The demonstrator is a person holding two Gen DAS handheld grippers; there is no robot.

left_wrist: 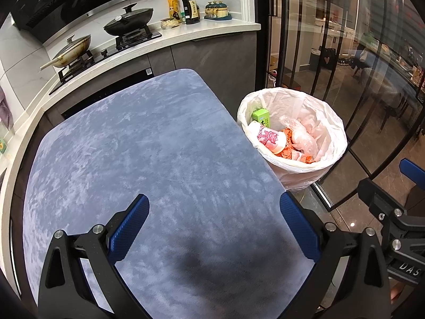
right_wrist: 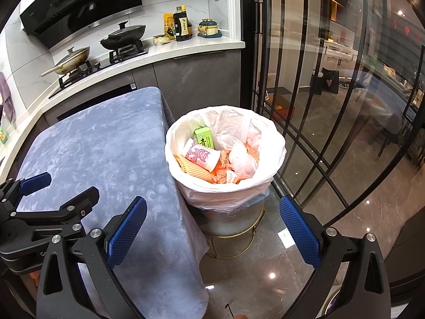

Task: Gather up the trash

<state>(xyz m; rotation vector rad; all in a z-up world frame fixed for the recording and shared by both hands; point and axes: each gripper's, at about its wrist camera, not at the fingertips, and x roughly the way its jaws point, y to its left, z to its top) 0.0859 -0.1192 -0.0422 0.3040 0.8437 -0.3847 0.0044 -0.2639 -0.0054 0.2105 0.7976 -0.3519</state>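
Observation:
A trash bin lined with a white bag (left_wrist: 329, 111) (right_wrist: 268, 133) stands right of a table covered in blue-grey cloth (left_wrist: 132, 146) (right_wrist: 101, 146). Inside lie a green carton (left_wrist: 261, 115) (right_wrist: 204, 137), a pink-and-white paper cup (left_wrist: 268, 137) (right_wrist: 202, 156), orange scraps (right_wrist: 225, 176) and crumpled clear plastic (left_wrist: 302, 135) (right_wrist: 243, 162). My left gripper (left_wrist: 213, 222) is open and empty above the near part of the cloth. My right gripper (right_wrist: 212, 226) is open and empty, over the table's right edge and the floor in front of the bin. The left gripper also shows in the right wrist view (right_wrist: 61, 184).
A kitchen counter (left_wrist: 212, 30) with a hob, two pans (left_wrist: 130, 20), bottles and jars runs behind the table. Black-framed glass doors (right_wrist: 318, 106) stand right of the bin. The bin sits on a gold wire stand (right_wrist: 239, 239) on a glossy grey floor.

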